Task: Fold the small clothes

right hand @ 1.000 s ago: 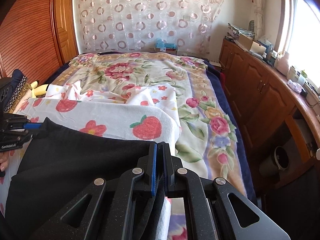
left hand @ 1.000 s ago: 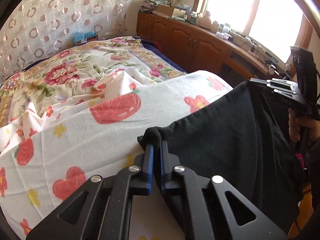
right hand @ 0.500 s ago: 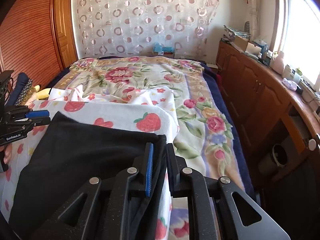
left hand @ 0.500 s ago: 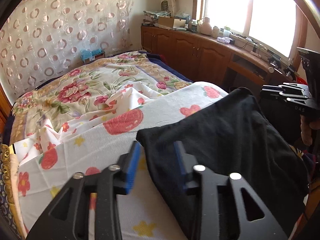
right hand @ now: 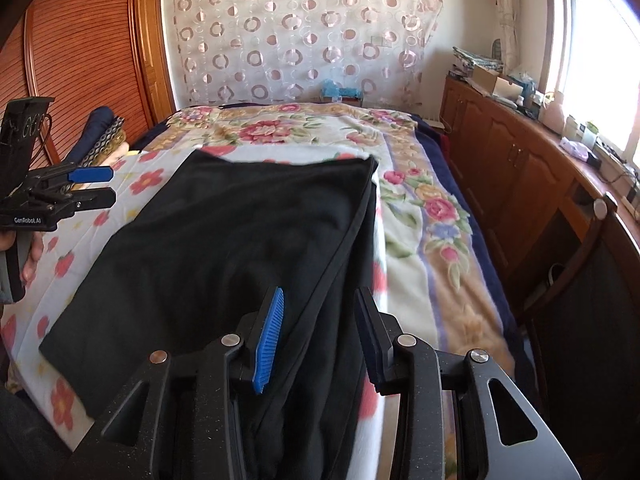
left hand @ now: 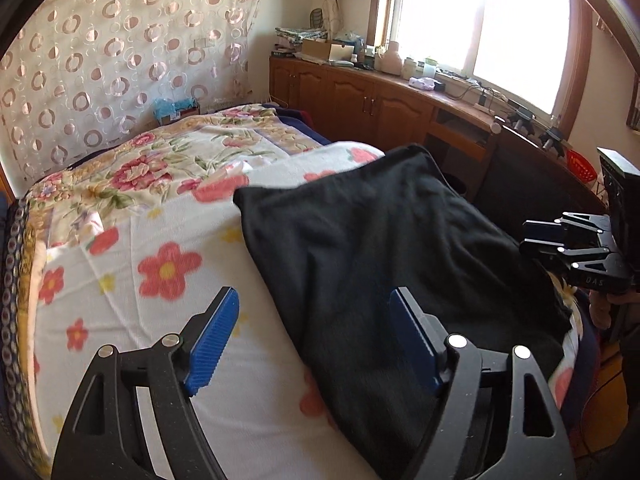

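A black garment (left hand: 380,240) (right hand: 240,240) lies folded and flat on a white flower-print sheet (left hand: 152,280) (right hand: 132,196) at the near end of the bed. My left gripper (left hand: 316,300) hovers over the garment's left edge. Its jaws are opening and its blue pads (left hand: 216,340) stand wide apart, off the cloth. My right gripper (right hand: 320,294) is over the garment's right edge, jaws opening, with the cloth below the gap and neither pad pressing on it. Each gripper also shows in the other's view: the right gripper (left hand: 532,236) and the left gripper (right hand: 111,186).
A floral quilt (right hand: 280,136) covers the far part of the bed. Wooden cabinets (right hand: 520,184) with clutter on top run along the window side. A slatted wooden wardrobe (right hand: 80,60) and stacked bedding (right hand: 100,136) stand on the other side. A circle-print curtain (right hand: 300,32) hangs behind.
Both grippers let go of the black garment and opened. They drew back toward the near edge of the bed, and the garment's top edge now lies flat on the sheet.
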A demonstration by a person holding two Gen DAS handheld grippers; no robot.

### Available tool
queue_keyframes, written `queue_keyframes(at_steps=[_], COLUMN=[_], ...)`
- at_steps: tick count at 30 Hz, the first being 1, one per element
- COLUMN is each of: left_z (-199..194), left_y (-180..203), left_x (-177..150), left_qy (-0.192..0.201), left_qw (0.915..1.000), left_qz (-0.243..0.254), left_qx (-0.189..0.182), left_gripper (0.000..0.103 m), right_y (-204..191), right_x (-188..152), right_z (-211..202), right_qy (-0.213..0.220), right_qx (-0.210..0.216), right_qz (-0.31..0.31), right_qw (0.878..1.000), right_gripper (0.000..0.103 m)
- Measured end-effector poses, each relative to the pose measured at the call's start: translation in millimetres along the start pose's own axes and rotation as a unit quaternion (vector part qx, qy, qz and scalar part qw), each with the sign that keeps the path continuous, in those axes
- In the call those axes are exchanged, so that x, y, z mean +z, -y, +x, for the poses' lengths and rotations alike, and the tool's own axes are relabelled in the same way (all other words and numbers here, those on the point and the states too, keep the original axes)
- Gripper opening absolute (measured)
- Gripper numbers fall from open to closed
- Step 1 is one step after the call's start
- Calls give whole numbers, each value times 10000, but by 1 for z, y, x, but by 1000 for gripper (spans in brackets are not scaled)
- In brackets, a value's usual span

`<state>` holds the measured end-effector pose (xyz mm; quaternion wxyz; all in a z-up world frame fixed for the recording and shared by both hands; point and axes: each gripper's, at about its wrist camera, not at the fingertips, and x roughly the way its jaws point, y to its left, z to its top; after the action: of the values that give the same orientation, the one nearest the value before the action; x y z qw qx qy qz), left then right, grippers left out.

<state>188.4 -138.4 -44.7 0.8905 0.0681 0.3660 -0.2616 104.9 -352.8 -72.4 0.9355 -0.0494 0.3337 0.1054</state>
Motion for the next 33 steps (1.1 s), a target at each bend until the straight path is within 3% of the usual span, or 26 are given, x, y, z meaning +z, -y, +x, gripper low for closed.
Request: queue_keyframes(at_steps=[8,18,20,22,24,32,33], left_z=[-21,-38,-37,-37,-38,-34,-32], left_y=[18,33,31,30,30,37,38], left_x=[-56,-86,-88,-90,-90,-97,-98], left_qy=[-181,-233,-233,-235,-236,-352,-379], left_qw=[9998,9996,9995,9993,9991,9969,9962], left_qz=[-24,-158,-218,-288,-332,-400,-415], left_qx=[-40,-35,-62,-96,-135,-582,-663], left_gripper=[79,78,78,78,78,78,72], right_y=[-5,-13,-13,-14,-12,1,0], right_x=[-30,-41,-43,-43,-40,-39,-40], right_z=[-26,-38,-35,-33,-35,-61,-58], right_qy=[-232,-339,-391,-447,-406,-247,-279], right_qx=[115,195,260,246,299,260,223], right_qz=[-18,-96,-122,-201,-260,-208,-201], right_qw=[9997,9992,9988,9985,9984,9991,9992], right_gripper=[38,38,33,12,7,6,6])
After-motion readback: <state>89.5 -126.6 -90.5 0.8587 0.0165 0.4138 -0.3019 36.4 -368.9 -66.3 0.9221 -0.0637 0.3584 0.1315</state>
